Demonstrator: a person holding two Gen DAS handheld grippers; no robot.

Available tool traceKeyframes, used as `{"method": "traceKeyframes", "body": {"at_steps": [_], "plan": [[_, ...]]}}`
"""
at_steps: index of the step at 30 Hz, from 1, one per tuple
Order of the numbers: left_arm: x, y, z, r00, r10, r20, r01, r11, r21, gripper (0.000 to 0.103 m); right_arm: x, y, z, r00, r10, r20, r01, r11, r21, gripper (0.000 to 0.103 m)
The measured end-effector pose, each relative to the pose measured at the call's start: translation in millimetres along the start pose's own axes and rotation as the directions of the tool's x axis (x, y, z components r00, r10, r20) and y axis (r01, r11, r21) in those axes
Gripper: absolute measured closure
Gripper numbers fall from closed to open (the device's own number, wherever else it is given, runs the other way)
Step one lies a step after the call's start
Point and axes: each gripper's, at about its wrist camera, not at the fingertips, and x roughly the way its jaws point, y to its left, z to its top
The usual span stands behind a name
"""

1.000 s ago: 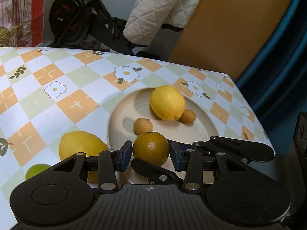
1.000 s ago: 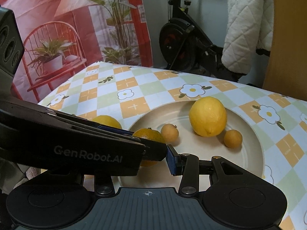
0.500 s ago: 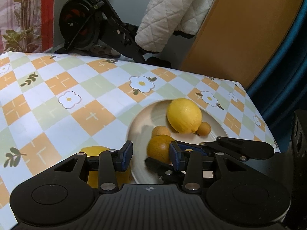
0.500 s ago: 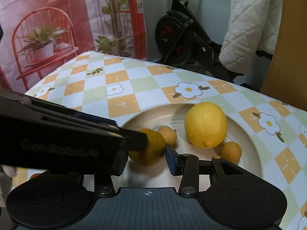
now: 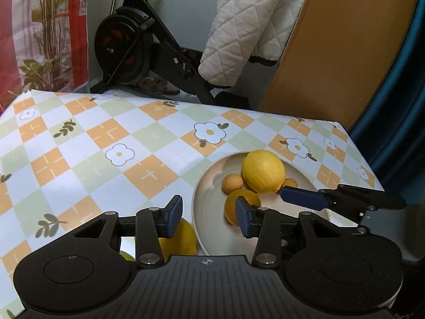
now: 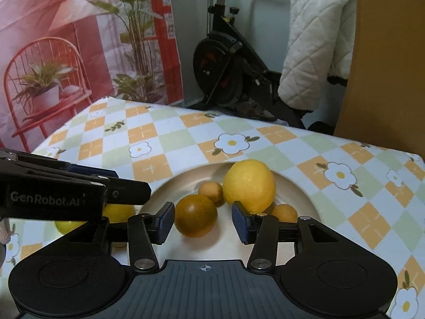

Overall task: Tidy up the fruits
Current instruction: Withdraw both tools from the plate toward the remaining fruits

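On the plate: the plate (image 6: 305, 194) ahead of my fingers carries a big lemon (image 6: 249, 184), a greenish orange (image 6: 196, 215) and three small round fruits, one (image 6: 211, 191) beyond the orange.
Left to do: a second lemon (image 5: 180, 239) lies on the tablecloth (image 5: 111, 146) under my left fingertips, just outside the rim; a greenish fruit beside it is mostly hidden.
Left gripper (image 5: 209, 216): jaws opening, nothing between them.
Right gripper (image 6: 203, 222): jaws opening; the orange sits in the gap, pads clear of it.
Room: open cloth beyond my left fingers; the table edge drops off to the right of the plate.
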Motion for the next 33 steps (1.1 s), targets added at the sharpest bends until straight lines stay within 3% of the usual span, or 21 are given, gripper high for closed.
{"method": "traceKeyframes", "body": {"at_steps": [15, 33], "plan": [[-64, 0, -39, 0.999, -0.046, 0.002, 0.046, 0.997, 0.069, 0.055, -77, 16, -30, 0.993, 0.118, -0.007, -0.118, 0.987, -0.111, 0.057], [-87, -2, -96, 0.988, -0.124, -0.089, 0.127, 0.991, 0.035, 0.055, -120, 53, -90, 0.962, 0.205, -0.179, -0.242, 0.946, -0.217, 0.058]]}}
